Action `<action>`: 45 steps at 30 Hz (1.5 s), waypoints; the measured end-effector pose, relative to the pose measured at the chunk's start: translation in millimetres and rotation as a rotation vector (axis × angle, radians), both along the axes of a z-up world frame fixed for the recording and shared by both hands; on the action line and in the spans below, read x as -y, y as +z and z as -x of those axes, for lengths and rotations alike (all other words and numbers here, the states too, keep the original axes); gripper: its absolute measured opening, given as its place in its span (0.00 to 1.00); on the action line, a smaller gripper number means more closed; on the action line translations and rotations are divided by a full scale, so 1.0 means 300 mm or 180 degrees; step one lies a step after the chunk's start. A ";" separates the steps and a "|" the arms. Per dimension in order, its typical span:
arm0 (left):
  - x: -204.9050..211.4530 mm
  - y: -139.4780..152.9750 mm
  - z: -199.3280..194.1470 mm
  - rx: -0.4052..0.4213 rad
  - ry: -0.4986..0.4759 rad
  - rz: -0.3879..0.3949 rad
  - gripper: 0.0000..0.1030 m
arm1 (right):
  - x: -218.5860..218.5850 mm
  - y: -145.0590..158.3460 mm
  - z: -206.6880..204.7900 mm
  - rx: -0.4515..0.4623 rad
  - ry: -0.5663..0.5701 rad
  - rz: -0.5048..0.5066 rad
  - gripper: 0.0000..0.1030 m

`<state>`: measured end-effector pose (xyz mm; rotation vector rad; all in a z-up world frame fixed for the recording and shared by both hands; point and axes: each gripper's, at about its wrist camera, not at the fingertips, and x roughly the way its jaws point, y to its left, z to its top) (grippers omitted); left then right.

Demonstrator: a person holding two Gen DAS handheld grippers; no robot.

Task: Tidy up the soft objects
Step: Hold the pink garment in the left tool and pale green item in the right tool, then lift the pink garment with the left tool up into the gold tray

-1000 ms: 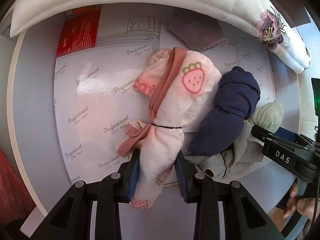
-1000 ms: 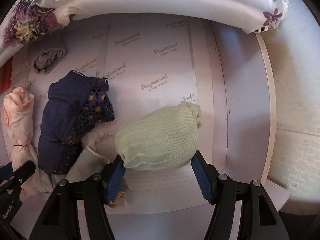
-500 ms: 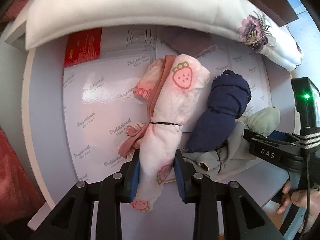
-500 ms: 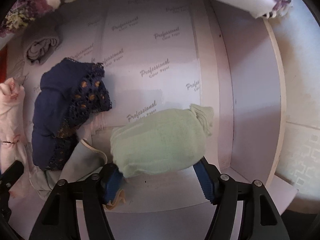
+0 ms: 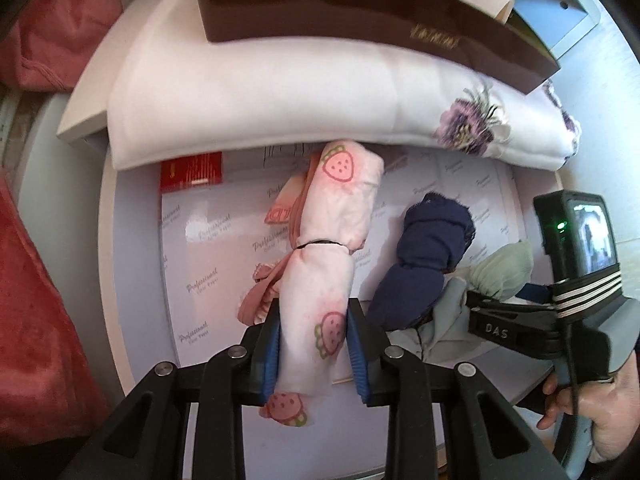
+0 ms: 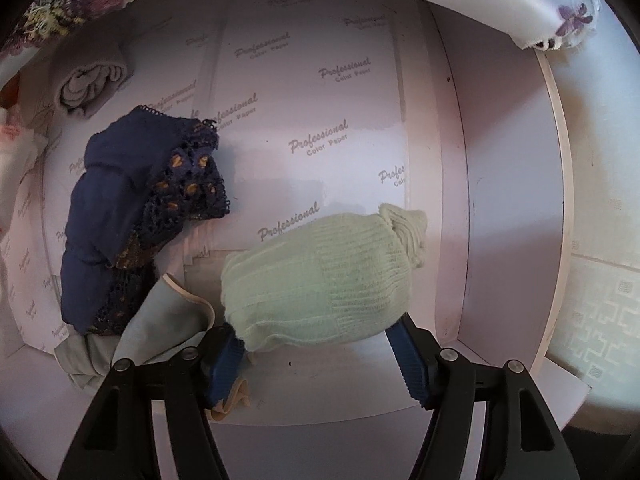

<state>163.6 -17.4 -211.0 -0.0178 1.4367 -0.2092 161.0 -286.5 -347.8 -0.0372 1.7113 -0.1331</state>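
Two grippers are each working on a soft bundle over a white shelf (image 6: 500, 200) lined with printed paper. Closing, the left gripper (image 5: 314, 354) is clamping its blue pads on a pale pink roll (image 5: 332, 248) printed with strawberries and cinched by a thin black band, hanging above the shelf. Right gripper (image 6: 318, 354) is squeezing a ribbed pale green knit bundle (image 6: 320, 276) resting beside a navy lace-trimmed bundle (image 6: 132, 216).

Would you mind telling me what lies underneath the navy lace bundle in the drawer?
Under the navy bundle there is white printed lining paper, and a grey-blue garment pokes out from beneath its near end. How far that garment reaches underneath is hidden by the bundle.
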 end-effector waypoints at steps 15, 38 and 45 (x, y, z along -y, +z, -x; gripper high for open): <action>-0.084 0.294 -0.109 0.0702 0.0291 0.0800 0.22 | -0.026 0.004 0.008 0.0015 0.0083 0.0014 0.65; -0.137 0.063 -0.136 0.0053 0.0604 0.0612 0.38 | -0.018 0.010 0.012 -0.0039 0.0005 -0.0032 0.66; -0.095 -0.044 -0.178 -0.0012 0.0740 0.0590 0.39 | -0.028 -0.001 0.009 -0.0031 0.0048 -0.0010 0.66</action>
